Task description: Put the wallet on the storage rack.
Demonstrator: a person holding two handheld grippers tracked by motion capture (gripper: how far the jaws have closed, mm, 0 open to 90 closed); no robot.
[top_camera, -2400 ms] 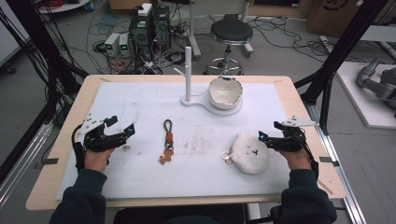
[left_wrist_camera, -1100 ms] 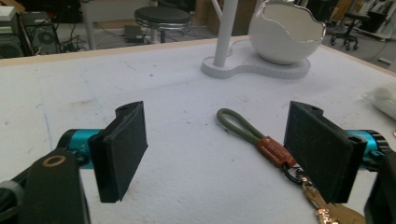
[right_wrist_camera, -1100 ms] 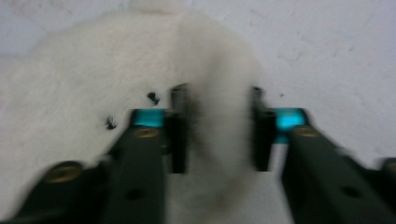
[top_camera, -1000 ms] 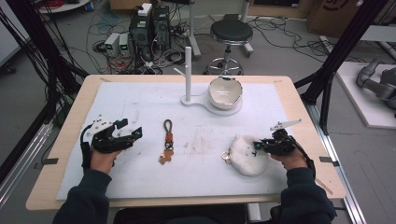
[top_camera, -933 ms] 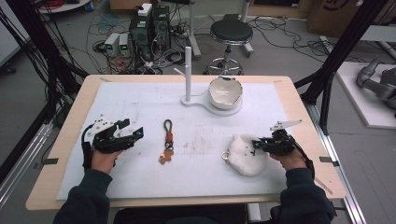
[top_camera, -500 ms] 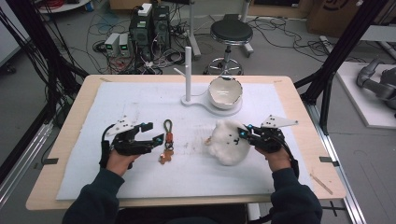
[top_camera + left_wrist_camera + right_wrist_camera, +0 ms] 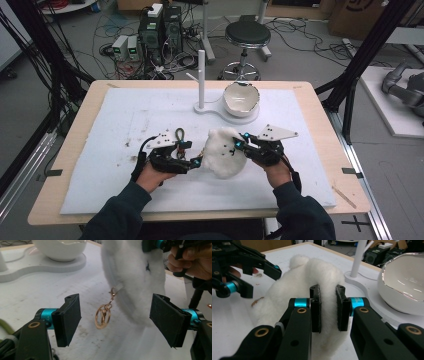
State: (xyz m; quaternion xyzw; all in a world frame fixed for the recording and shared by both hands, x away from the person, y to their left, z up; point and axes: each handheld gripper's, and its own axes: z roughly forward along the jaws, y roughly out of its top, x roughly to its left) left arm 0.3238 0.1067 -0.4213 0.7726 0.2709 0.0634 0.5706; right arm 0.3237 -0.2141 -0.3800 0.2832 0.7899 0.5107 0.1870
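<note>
Your table [image 7: 300,107] carries a white mat, with a white stand [image 7: 201,75] and a bowl [image 7: 241,99] on its base at the far side. Near the middle, your right gripper [image 7: 240,144] is clamped on a white furry pouch [image 7: 222,152], pinching a fold of its fur and holding it lifted off the mat. Your left gripper [image 7: 196,162] sits just beside the pouch with its jaws wide apart, having just opened a little further, gripping nothing. Between them, a gold key ring [image 7: 102,317] dangles from the pouch's clasp.
</note>
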